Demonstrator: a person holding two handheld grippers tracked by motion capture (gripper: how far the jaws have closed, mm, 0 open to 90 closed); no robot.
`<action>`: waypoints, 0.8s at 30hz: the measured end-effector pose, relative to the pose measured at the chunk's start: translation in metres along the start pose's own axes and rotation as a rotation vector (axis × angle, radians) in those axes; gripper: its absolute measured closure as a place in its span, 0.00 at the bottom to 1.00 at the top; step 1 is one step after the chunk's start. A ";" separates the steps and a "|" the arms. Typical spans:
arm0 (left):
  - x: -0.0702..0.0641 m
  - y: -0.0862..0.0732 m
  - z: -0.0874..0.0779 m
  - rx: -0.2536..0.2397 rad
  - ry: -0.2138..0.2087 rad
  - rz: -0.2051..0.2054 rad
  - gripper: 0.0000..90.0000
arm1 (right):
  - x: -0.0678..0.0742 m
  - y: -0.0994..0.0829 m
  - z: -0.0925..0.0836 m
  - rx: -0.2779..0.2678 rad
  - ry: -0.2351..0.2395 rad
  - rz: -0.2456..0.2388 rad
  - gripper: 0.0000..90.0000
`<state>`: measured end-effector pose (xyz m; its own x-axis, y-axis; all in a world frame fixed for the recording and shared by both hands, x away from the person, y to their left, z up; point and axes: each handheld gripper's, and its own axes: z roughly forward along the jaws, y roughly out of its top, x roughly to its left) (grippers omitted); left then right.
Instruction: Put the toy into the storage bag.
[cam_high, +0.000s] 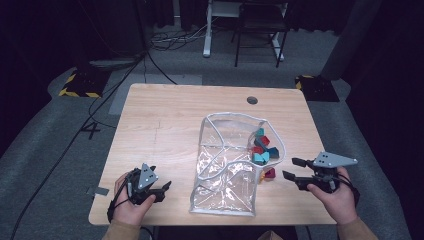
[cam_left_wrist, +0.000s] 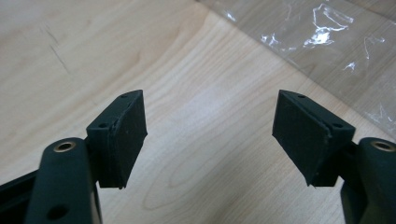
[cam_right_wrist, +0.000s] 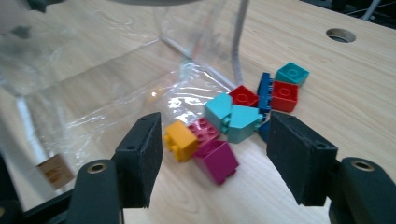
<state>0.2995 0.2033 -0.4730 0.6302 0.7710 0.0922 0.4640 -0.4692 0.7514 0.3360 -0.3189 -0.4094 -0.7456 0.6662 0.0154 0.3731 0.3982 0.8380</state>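
A clear plastic bag (cam_high: 225, 165) with white trim lies crumpled on the wooden table (cam_high: 160, 120). Several toy bricks (cam_high: 262, 147) in teal, red, blue and magenta cluster at its right edge. My right gripper (cam_high: 288, 168) is to their right, open and pointing at them. In the right gripper view its pads (cam_right_wrist: 140, 154) frame a yellow brick (cam_right_wrist: 180, 139), a magenta brick (cam_right_wrist: 215, 158) and teal bricks (cam_right_wrist: 236, 119) without touching them. My left gripper (cam_high: 165, 190) rests near the front left, open over bare wood (cam_left_wrist: 210, 154), with the bag (cam_left_wrist: 336, 42) just beyond.
A round cable hole (cam_high: 252, 100) sits near the table's far edge. The table's front edge runs just under both hands. Cables and a white desk frame (cam_high: 207, 30) stand on the floor beyond the table. A small label (cam_right_wrist: 55, 170) hangs on the bag.
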 end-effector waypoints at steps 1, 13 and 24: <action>0.002 -0.003 0.003 0.000 -0.001 -0.014 0.29 | -0.004 0.001 0.002 0.002 -0.003 0.003 0.40; 0.014 -0.027 0.018 0.056 0.036 -0.064 0.24 | -0.038 0.011 0.035 0.063 -0.040 0.020 0.38; 0.020 -0.028 0.019 0.095 0.017 -0.150 0.19 | -0.068 0.017 0.062 0.046 -0.058 0.078 0.37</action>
<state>0.3110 0.2235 -0.5045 0.5395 0.8420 -0.0046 0.6090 -0.3865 0.6926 0.4273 -0.3181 -0.4296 -0.6810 0.7308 0.0467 0.4546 0.3719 0.8093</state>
